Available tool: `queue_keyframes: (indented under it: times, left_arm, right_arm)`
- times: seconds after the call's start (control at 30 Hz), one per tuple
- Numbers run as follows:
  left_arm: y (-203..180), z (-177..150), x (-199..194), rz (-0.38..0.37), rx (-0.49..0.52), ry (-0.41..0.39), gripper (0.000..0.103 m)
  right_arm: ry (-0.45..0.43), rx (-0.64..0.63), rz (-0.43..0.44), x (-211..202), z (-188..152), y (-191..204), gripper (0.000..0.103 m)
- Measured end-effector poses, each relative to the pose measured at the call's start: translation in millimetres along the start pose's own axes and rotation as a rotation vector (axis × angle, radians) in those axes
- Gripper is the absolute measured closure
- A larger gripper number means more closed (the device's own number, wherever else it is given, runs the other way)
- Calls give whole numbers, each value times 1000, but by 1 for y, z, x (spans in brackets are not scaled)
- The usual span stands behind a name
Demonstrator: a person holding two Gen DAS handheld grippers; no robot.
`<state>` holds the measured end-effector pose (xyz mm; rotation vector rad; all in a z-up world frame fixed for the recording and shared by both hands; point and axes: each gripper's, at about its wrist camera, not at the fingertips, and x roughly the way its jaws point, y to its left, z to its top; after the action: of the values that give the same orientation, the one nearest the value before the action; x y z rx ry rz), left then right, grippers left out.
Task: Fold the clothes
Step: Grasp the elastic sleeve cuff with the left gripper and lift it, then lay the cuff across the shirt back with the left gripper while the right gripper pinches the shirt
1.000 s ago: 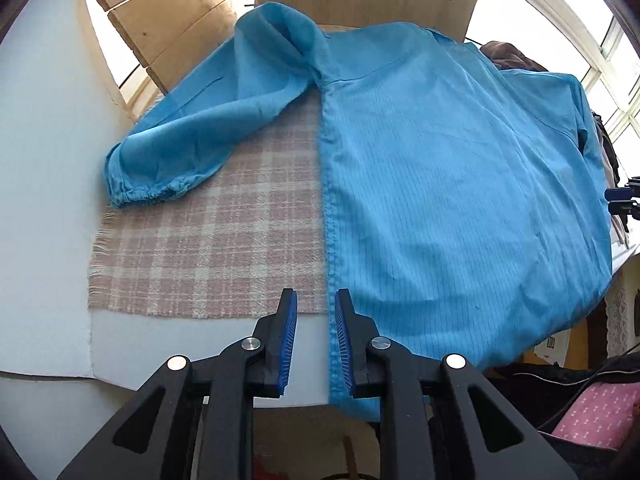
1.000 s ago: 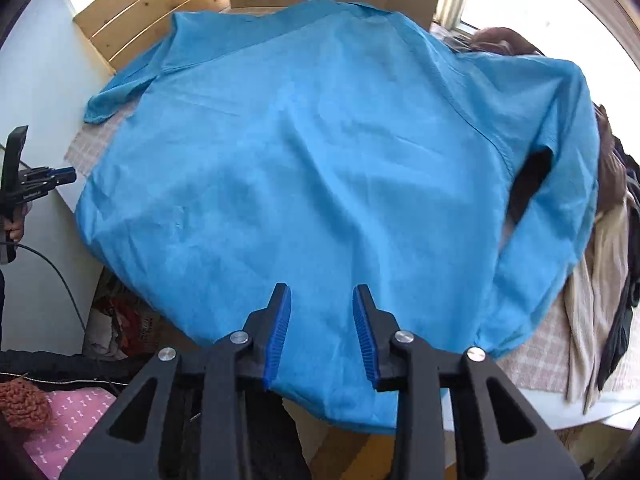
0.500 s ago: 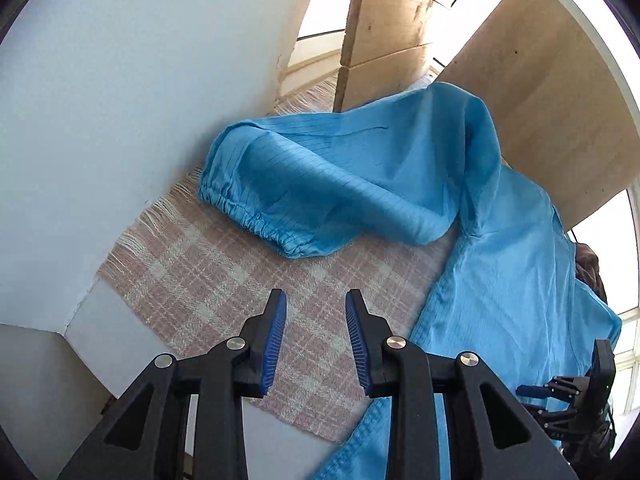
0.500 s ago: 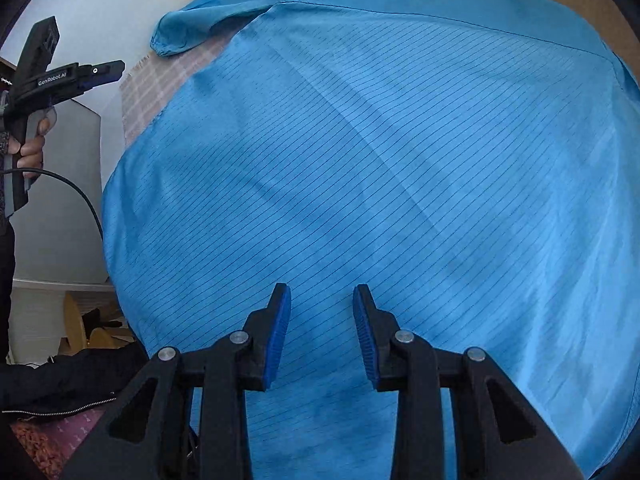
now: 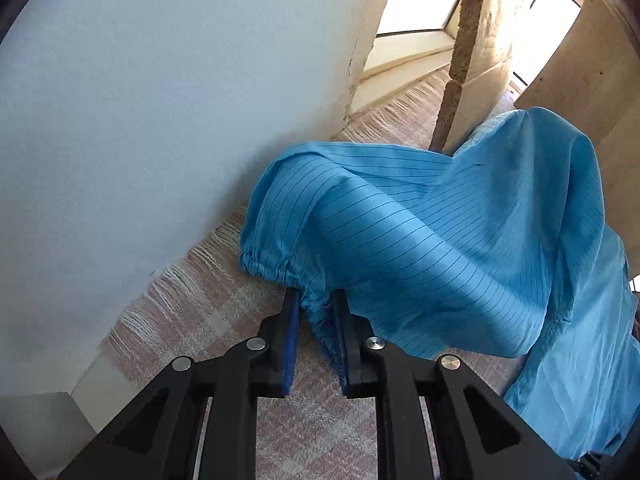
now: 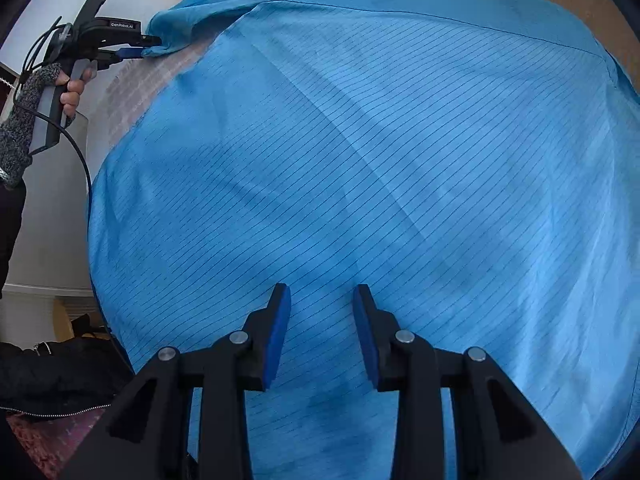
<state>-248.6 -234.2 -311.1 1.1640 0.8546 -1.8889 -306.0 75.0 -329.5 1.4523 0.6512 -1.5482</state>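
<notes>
A blue pinstriped shirt point(image 6: 380, 140) lies spread back-up over a pink plaid cloth point(image 5: 224, 320). Its sleeve point(image 5: 400, 240) is draped toward the white wall, ending in a gathered elastic cuff point(image 5: 276, 270). My left gripper point(image 5: 315, 295) has that cuff between its blue pads, and its jaws are closing on it. From the right wrist view, the left gripper point(image 6: 146, 46) pinches the cuff at the far left, held by a hand point(image 6: 72, 92) in a grey knit sleeve. My right gripper point(image 6: 322, 292) stands open low over the shirt's back, with nothing between its fingers.
A white wall point(image 5: 160, 100) runs close along the left of the plaid cloth point(image 6: 168, 76). Wooden boards point(image 5: 472, 60) stand behind the sleeve near a bright window. A black jacket point(image 6: 52, 368) and pink fabric point(image 6: 44, 436) lie below the table's edge.
My left gripper swung from the shirt's hem to the sleeve, came down and closed around the cuff. My right gripper dropped close to the shirt's back, then held still.
</notes>
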Motion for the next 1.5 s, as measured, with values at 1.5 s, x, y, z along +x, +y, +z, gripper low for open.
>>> queue_keyframes:
  times: [1.5]
  left_arm:
    - [-122,96,-389,267,661,-713,96]
  right_arm:
    - [-39,8,-4,4,315,-158,30]
